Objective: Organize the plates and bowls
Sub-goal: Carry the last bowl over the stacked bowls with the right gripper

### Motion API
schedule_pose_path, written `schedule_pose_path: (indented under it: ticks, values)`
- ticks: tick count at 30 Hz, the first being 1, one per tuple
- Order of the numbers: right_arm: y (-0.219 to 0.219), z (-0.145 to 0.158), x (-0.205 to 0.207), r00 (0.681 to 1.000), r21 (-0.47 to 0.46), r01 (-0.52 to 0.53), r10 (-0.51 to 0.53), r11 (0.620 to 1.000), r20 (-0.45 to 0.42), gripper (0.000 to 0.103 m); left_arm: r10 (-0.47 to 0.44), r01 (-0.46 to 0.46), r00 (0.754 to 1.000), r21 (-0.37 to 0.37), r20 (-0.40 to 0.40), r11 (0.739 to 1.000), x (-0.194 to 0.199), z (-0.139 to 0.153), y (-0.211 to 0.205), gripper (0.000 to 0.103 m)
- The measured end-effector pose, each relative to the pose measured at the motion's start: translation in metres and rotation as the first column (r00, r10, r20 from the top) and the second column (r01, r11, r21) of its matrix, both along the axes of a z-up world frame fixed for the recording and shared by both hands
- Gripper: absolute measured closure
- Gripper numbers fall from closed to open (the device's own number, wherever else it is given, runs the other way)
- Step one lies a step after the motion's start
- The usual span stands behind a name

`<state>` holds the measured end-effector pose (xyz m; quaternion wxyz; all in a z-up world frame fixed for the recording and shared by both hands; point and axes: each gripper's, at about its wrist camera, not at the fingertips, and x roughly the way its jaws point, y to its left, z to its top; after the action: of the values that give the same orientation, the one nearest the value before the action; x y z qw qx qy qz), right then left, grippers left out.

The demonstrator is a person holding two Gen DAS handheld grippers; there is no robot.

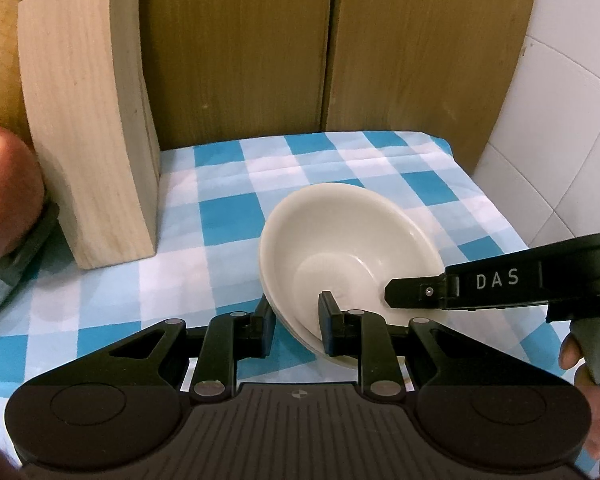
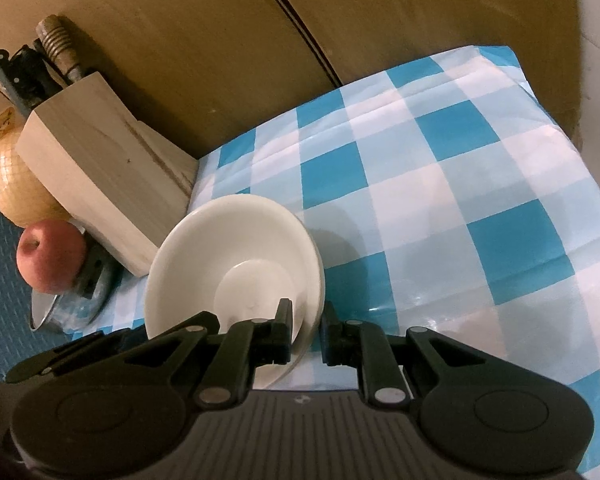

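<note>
Left wrist view: white bowl (image 1: 340, 248) tilted above the checked worktop (image 1: 228, 216), seemingly a nested pair, lifted at its near edge.
Left claw (image 1: 296, 324): pinching the near rim, one finger inside, one outside.
Right claw (image 2: 306, 332): straddling the opposite rim, narrowly parted; whether it bites I cannot tell.
Step advice: probably settling the bowls; lower level and slowly, release one side at a time.
Hand pose: both claws low, nearly horizontal, meeting at the bowl.
Surroundings: knife block (image 1: 88, 120), apple (image 1: 4, 192) left.
</note>
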<state>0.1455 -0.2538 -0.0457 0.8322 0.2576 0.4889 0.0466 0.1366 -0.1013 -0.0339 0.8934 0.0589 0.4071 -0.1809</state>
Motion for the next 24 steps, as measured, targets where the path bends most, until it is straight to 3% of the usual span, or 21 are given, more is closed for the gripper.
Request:
schedule_pose_path:
  ticks: [15,21,24]
  values:
    - [0.005,-0.001,0.001,1.0,-0.016,-0.008,0.008,1.0,0.003,0.09,0.009,-0.009,1.0,0.016,-0.003,1.0,0.0,-0.003,-0.001,0.071]
    - [0.008,0.0,0.003,1.0,-0.013,-0.011,0.011,1.0,0.02,0.088,0.015,-0.014,1.0,0.015,-0.026,1.0,0.005,-0.008,0.001,0.062]
    - [0.007,-0.002,0.004,1.0,-0.011,0.004,-0.004,1.0,0.019,0.082,0.023,-0.022,1.0,0.023,-0.02,0.999,0.006,-0.01,0.002,0.056]
